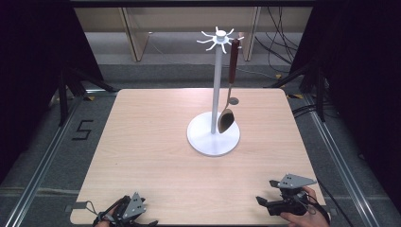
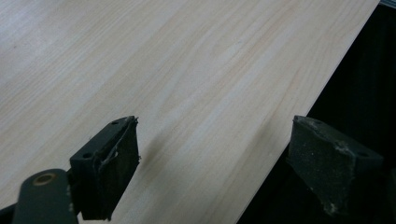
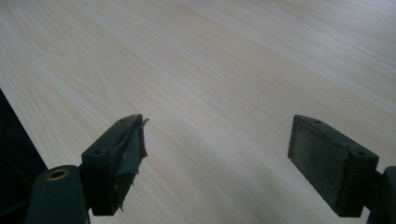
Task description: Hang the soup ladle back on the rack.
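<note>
A white hook stand (image 1: 216,85) rises from a round white base (image 1: 203,139) in the middle of the table. From one of its top hooks hangs a spoon (image 1: 226,119) with a red-brown handle, its bowl just above the base. My left gripper (image 1: 142,220) lies low at the table's front left edge, pointing right. Its jaws stand open over bare wood and the table edge (image 2: 215,135). At the front right, a hand holds my right gripper (image 1: 265,191), which points left. Those jaws are open too, with nothing but tabletop between them (image 3: 217,140).
The light wooden table (image 1: 151,142) stands on a grey floor with metal rails at both sides. Cables trail on the floor at the back right. Wooden furniture legs (image 1: 135,38) stand behind the table. Dark curtains close in both sides.
</note>
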Demonstrator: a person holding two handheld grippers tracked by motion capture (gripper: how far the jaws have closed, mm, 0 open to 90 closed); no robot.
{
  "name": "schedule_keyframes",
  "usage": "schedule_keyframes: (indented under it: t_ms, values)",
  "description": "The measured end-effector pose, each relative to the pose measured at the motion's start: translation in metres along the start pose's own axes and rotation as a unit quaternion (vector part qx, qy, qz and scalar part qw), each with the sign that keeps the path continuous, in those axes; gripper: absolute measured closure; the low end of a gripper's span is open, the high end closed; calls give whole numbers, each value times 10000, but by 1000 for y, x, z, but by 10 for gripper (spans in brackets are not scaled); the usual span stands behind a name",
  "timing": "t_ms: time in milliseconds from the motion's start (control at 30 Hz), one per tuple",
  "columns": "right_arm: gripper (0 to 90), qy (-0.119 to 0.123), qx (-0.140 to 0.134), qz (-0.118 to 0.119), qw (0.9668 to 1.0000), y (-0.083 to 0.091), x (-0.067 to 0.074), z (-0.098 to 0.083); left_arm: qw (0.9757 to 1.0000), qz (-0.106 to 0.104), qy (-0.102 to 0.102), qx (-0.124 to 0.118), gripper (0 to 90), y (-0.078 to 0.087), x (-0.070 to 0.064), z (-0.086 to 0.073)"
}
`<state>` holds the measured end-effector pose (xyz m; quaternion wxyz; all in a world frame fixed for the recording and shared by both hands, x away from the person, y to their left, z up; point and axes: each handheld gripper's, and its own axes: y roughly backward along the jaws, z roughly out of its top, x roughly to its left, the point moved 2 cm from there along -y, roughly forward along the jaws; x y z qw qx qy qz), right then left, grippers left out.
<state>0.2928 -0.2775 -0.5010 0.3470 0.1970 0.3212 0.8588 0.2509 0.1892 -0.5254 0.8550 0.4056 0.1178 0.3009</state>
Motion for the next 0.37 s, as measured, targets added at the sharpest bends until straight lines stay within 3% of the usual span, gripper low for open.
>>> schedule_keyframes:
  t_ms: [167,200,367]
  values:
    - [197,-22,-26,-26,10000,0,0,0,10000,6,3,1,155,0,0,0]
    - [197,131,-53,-57,9999,0,-3,1,10000,5,3,0,155,0,0,0]
    - [198,126,-61,-65,9999,1,-4,1,10000,19,-9,10,155,0,0,0]
